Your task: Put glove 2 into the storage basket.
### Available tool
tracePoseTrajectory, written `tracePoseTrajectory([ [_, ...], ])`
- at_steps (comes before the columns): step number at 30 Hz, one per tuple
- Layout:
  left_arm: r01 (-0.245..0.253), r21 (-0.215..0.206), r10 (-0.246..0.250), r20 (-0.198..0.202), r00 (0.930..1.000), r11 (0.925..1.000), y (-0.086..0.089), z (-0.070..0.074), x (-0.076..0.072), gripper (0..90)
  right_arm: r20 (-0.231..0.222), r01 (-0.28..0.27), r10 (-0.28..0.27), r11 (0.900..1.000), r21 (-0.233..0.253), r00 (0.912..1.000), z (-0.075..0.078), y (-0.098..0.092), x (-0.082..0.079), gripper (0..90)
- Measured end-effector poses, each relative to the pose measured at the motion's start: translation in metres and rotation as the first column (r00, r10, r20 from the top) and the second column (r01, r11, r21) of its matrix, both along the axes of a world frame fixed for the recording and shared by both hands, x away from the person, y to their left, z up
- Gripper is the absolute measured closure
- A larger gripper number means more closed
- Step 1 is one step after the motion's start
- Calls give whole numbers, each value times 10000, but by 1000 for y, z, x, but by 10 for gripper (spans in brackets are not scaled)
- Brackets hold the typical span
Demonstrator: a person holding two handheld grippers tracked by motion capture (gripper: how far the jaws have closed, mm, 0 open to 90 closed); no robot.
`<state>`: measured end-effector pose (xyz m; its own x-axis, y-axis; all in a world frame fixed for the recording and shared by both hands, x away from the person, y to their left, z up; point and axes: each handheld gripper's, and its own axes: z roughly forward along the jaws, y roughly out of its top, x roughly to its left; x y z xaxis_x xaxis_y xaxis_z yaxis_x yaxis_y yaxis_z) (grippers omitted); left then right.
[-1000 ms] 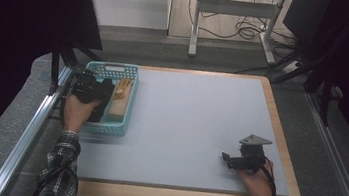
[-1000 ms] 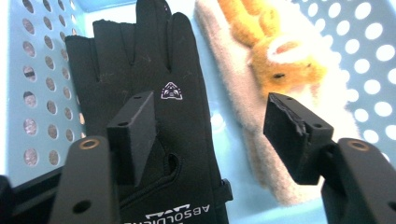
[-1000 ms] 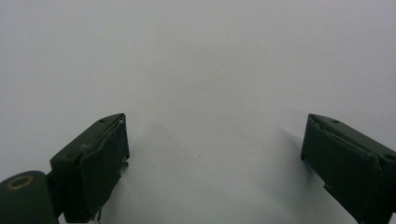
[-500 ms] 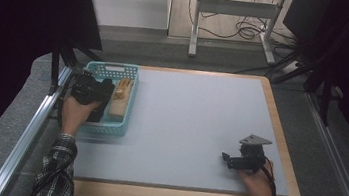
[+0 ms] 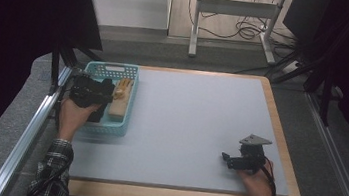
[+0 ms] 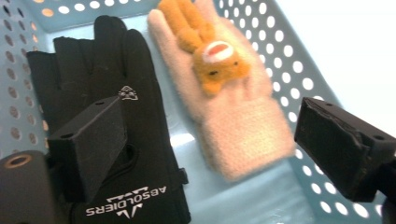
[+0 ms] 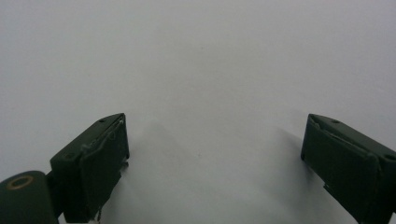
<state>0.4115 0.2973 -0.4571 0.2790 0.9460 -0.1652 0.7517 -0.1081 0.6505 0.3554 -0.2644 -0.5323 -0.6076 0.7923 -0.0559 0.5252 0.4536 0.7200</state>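
Two gloves, a black glove (image 6: pixel 116 93) and a cream glove (image 6: pixel 233 112), lie in the basket (image 6: pixel 289 60) beneath the left tongs (image 6: pixel 210 140), spread wide.

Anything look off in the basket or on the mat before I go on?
Nothing stands out. The black glove and the cream glove with the orange plush lie flat, side by side in the blue basket. Left gripper hovers open above them.

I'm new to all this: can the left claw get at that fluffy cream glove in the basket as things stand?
Probably yes. The left claw hangs open right over the blue basket, and the cream glove lies uncovered beside the black glove, with nothing on top of it.
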Motion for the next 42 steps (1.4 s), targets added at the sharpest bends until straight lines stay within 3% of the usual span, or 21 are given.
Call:
tracePoseTrajectory([
  [19,851,-10,-850,402,9956,9964,-15,8,-19,32,0,2,-2,10000,-3,10000,0,0,0,74],
  [33,1353,326,-1377,861,9867,9903,-25,12,-36,12,5,13,-13,10000,-3,10000,0,0,0,73],
  [42,1659,303,-1682,1058,9801,9857,-32,14,-44,15,5,13,-13,10000,-6,10000,0,0,0,73],
])
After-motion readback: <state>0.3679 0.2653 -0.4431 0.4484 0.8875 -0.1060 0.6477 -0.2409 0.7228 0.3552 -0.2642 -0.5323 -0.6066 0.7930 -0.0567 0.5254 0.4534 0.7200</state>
